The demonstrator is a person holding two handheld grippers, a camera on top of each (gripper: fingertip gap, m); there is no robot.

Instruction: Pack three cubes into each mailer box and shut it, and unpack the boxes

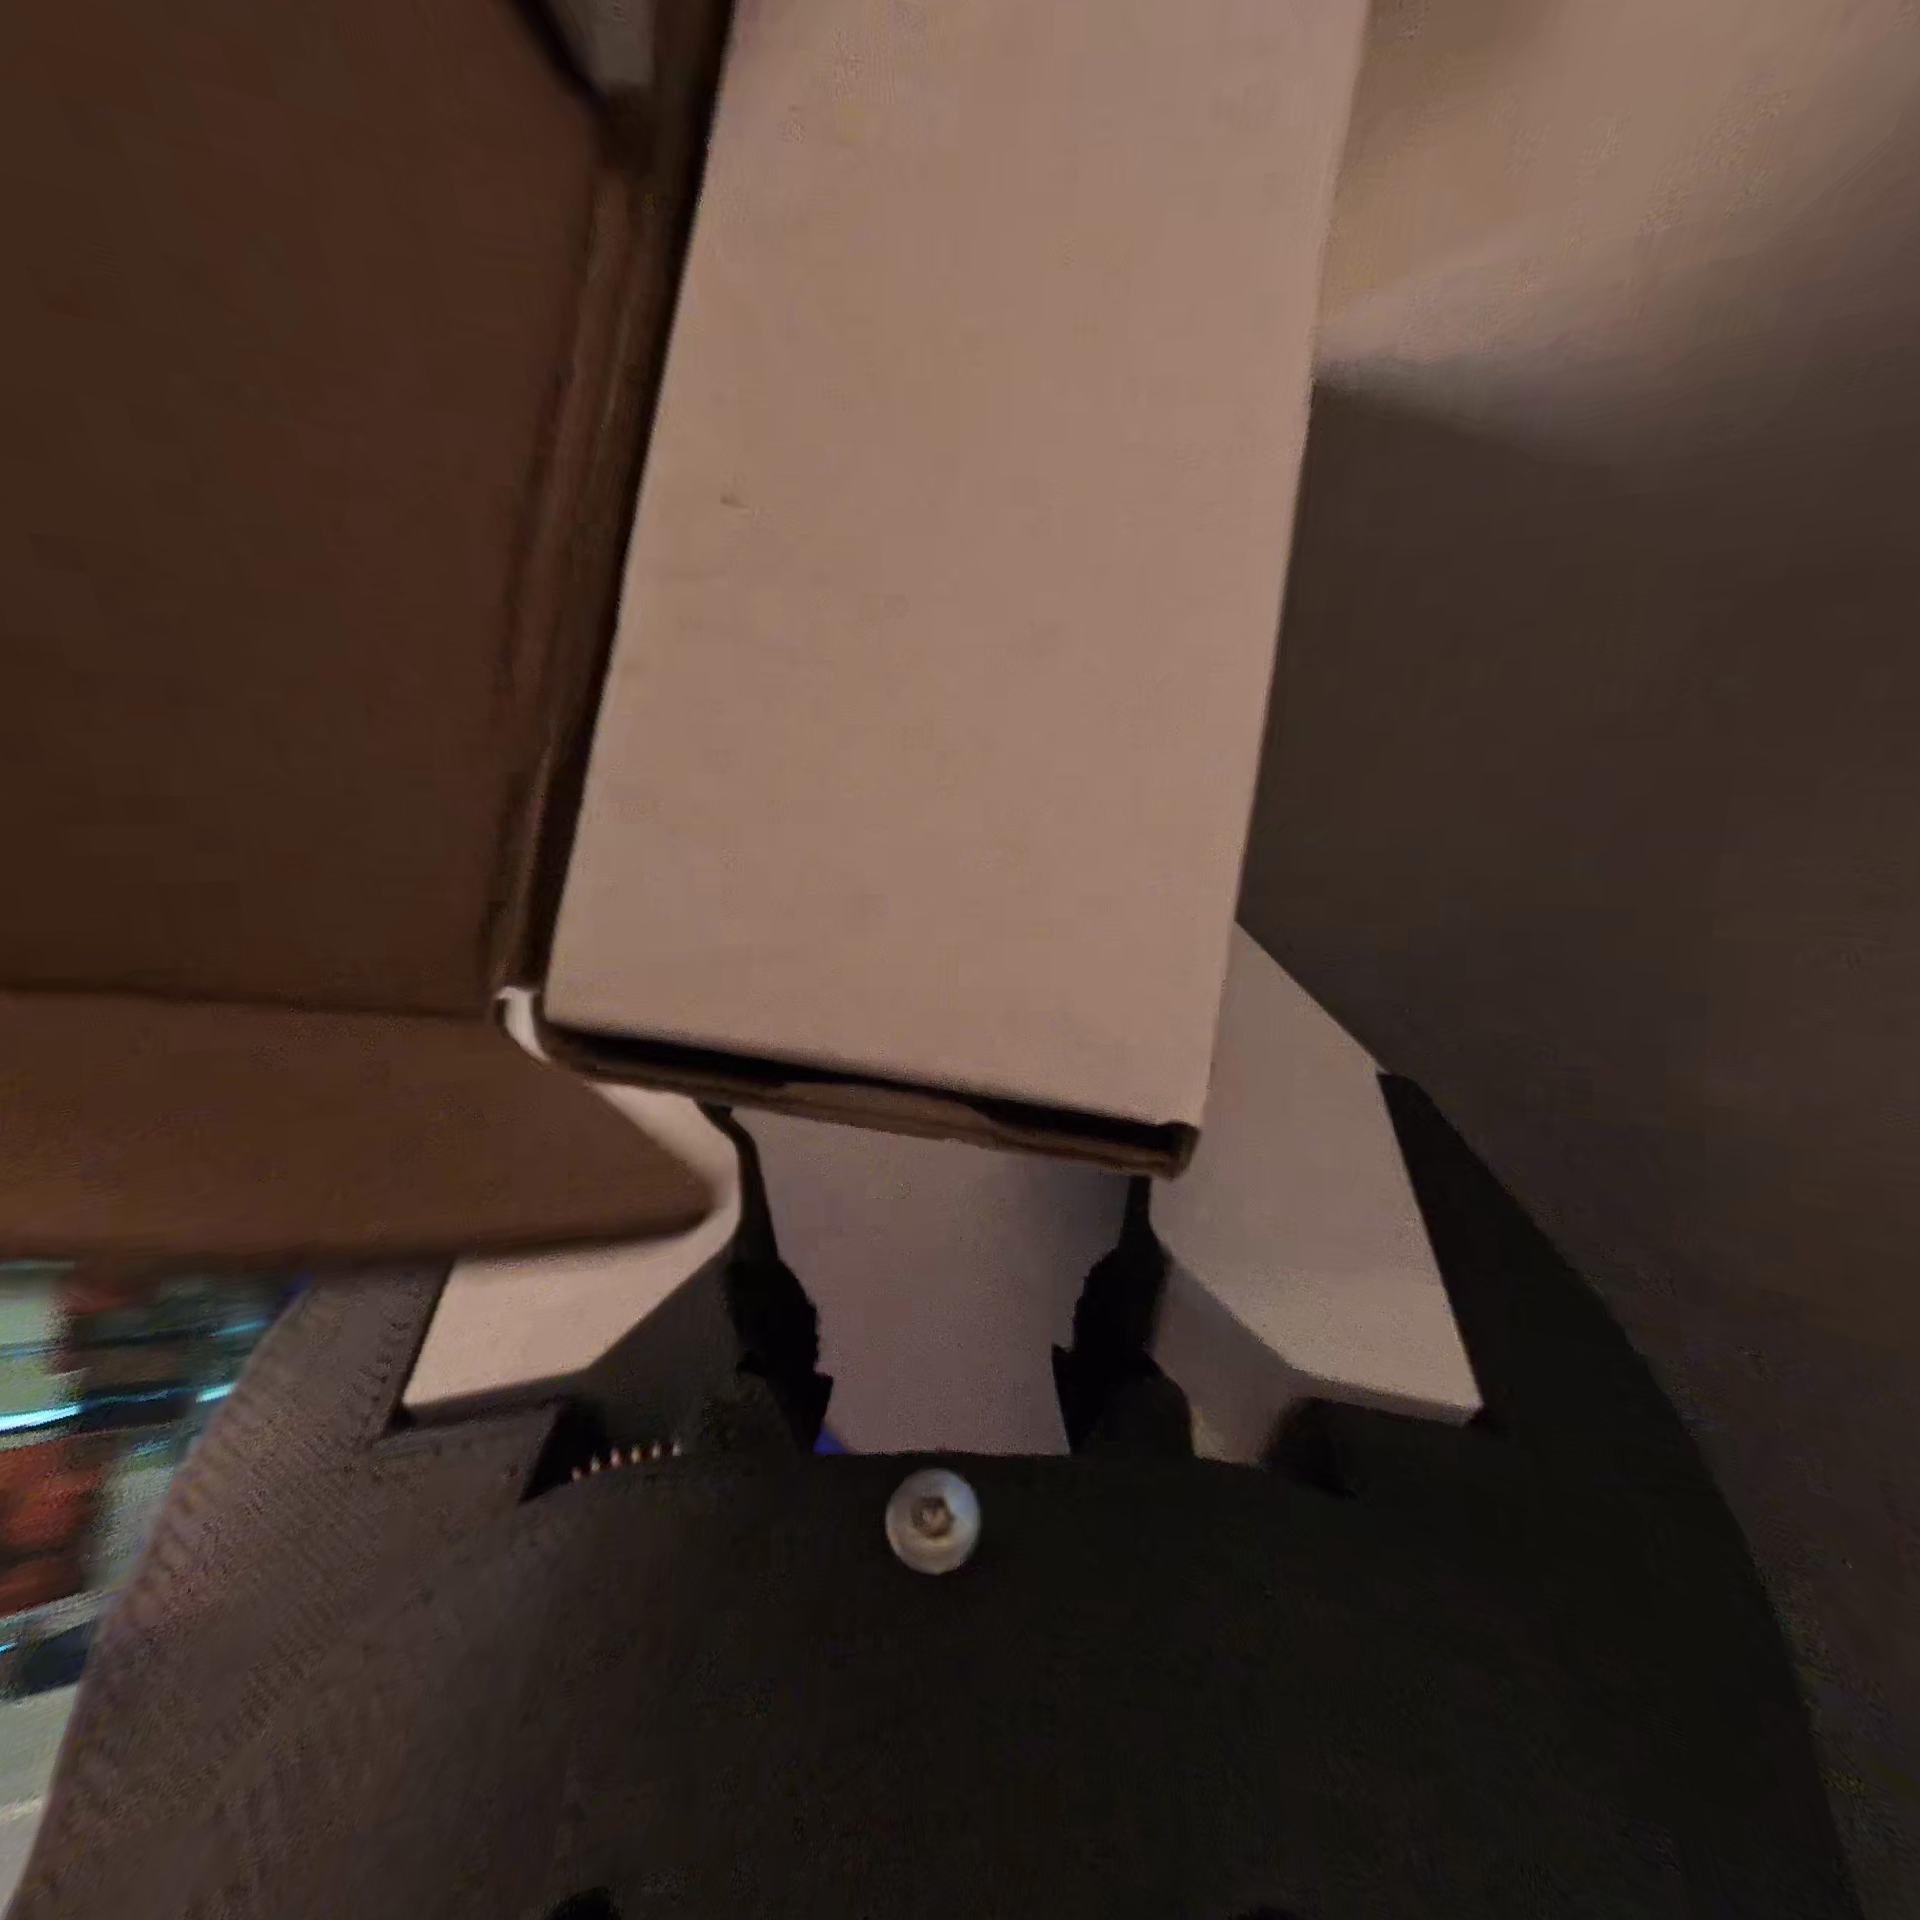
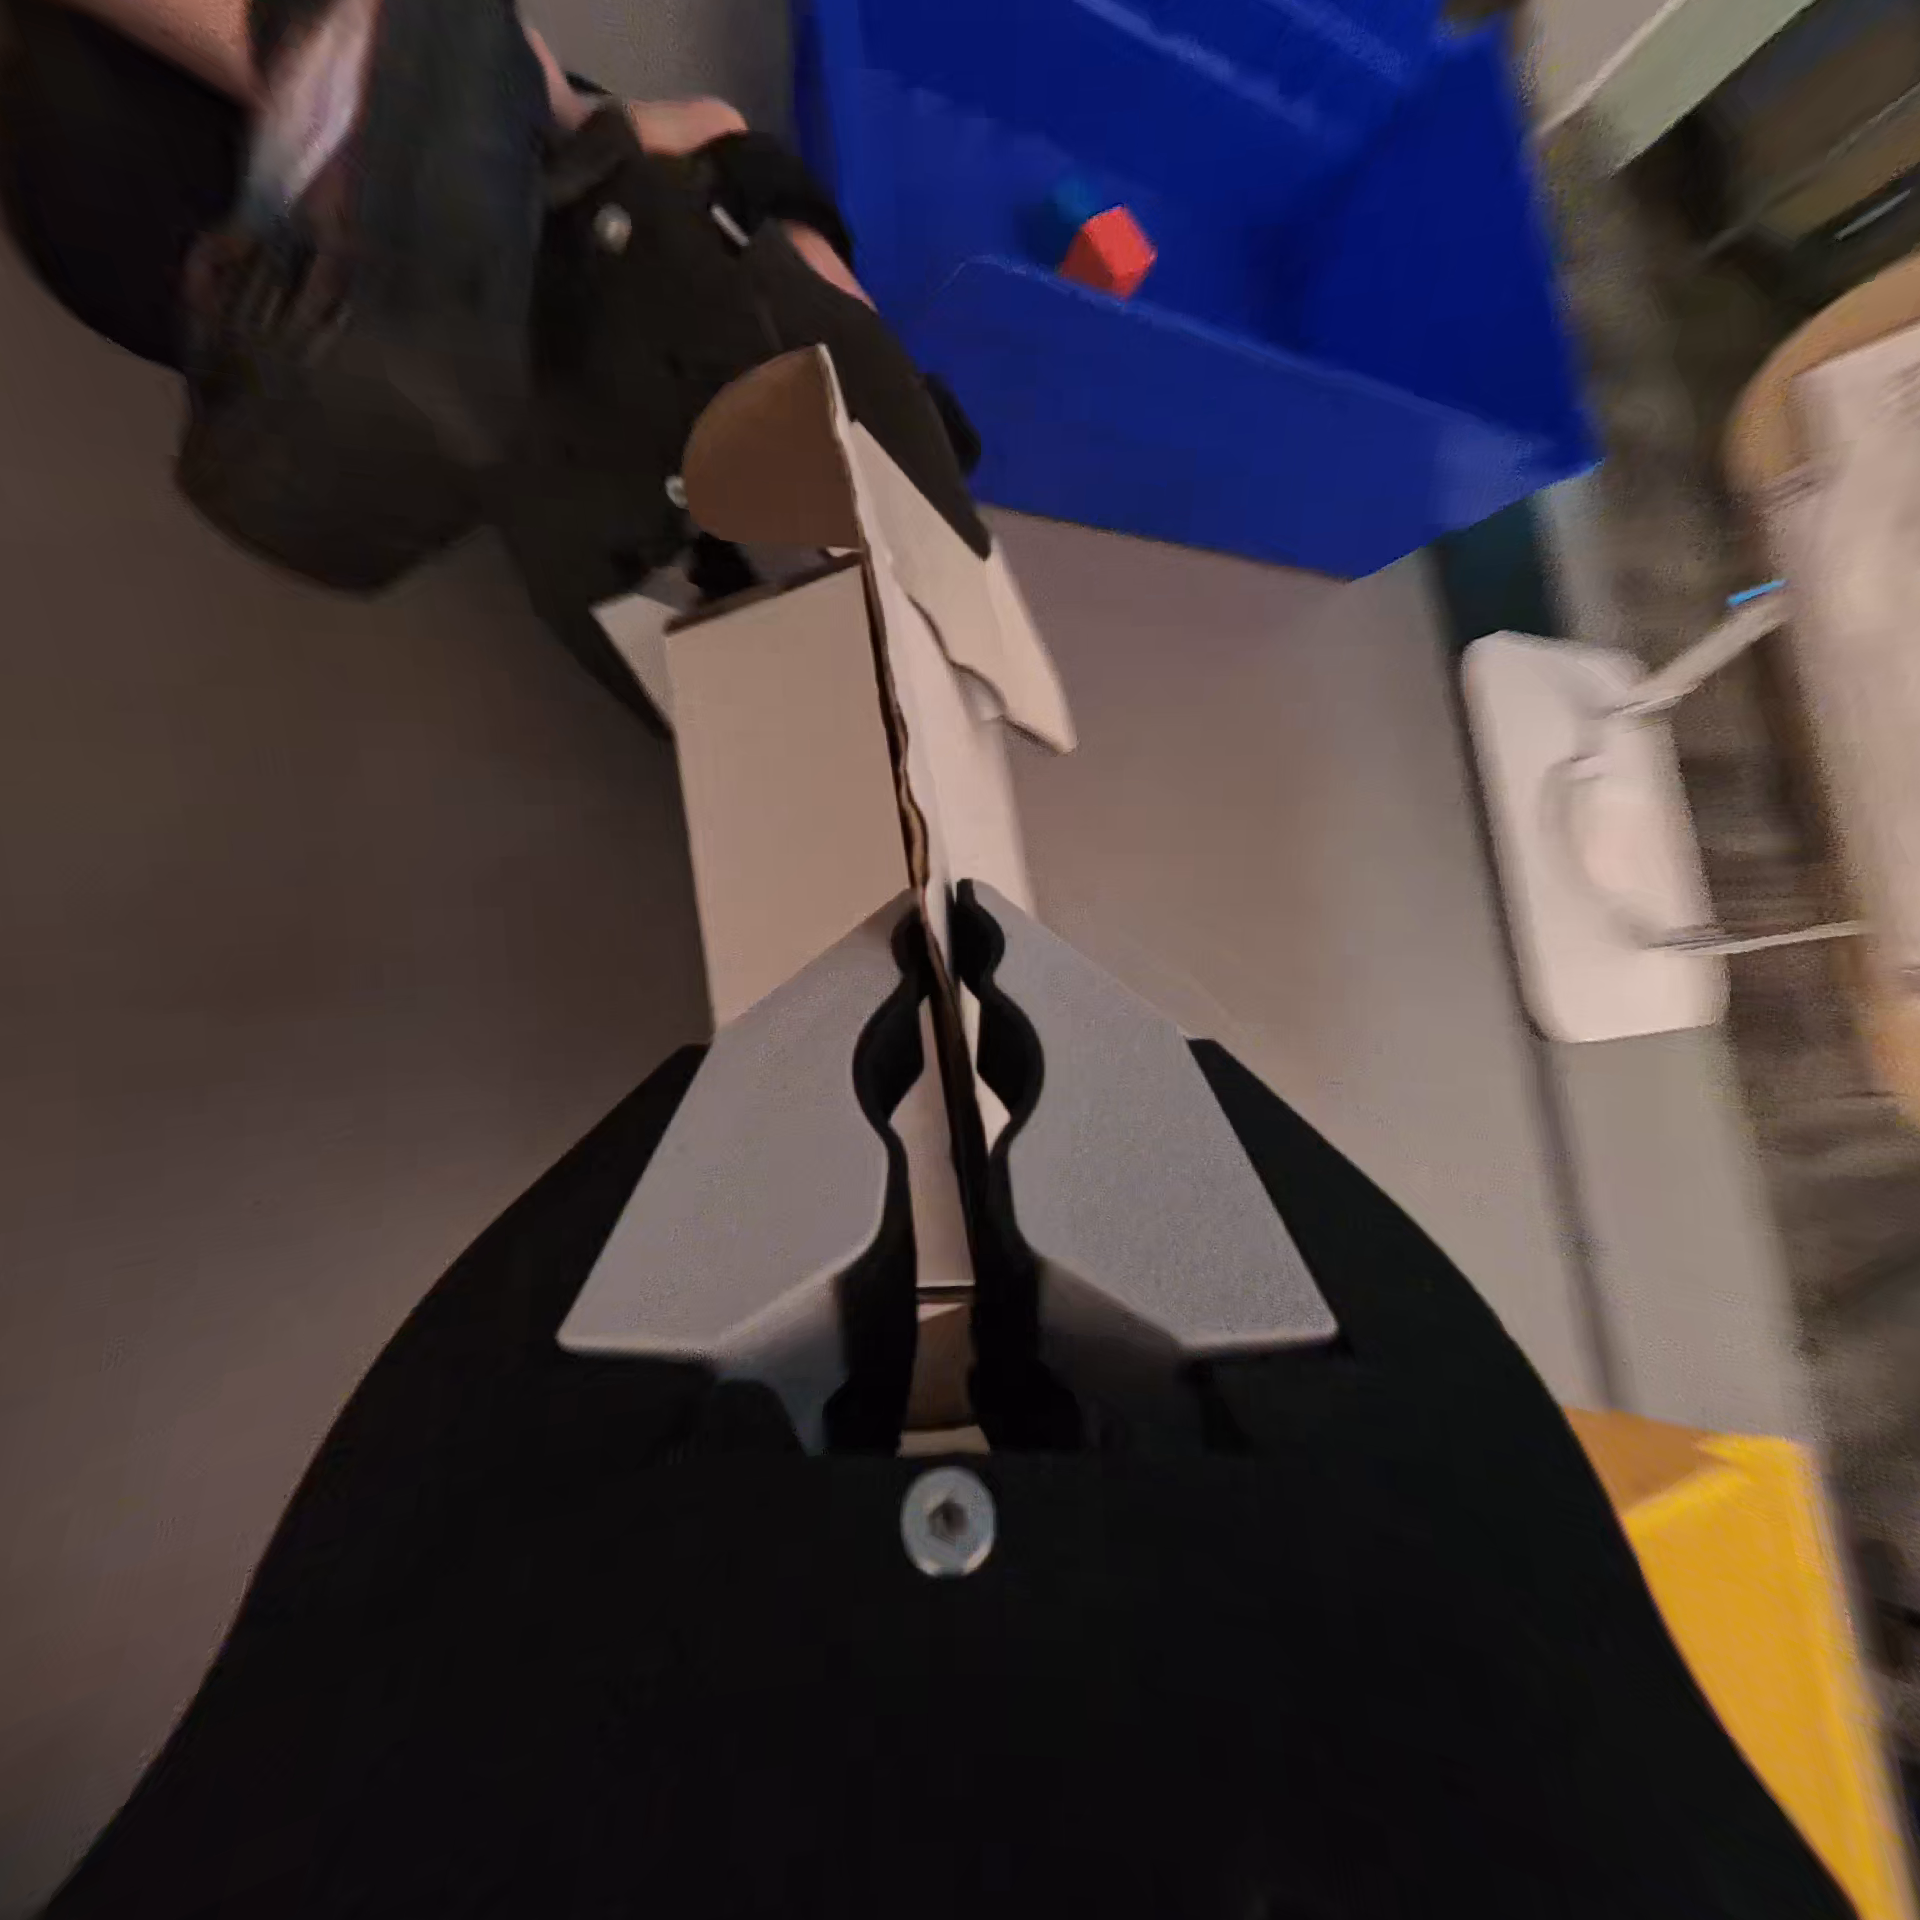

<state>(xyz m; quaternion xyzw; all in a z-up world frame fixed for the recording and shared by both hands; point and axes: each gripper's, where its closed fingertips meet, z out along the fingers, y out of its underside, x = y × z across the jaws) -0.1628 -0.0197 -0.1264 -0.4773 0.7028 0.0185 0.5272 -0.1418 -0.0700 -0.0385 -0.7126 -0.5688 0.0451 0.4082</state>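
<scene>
A white mailer box (image 1: 914, 582) fills the left wrist view; its brown inner face (image 1: 270, 520) is at the left. My left gripper (image 1: 940, 1226) holds one end of the box; white card sits between its black pads (image 1: 774, 1309), and the box hides the fingertips. In the right wrist view the box (image 2: 790, 790) stands on end above the table, with my left gripper (image 2: 623, 416) at its far end. My right gripper (image 2: 935, 914) is shut on the thin edge of the box's open lid (image 2: 935, 644). A red cube (image 2: 1107, 255) and a blue cube (image 2: 1065, 208) lie in a blue bin (image 2: 1247, 416).
A person's hand (image 2: 686, 125) holds the left gripper. A white object (image 2: 1590, 831) lies at the right on the grey table (image 2: 260, 935). A yellow bin (image 2: 1745, 1621) is at the lower right. The picture is blurred at the right edge.
</scene>
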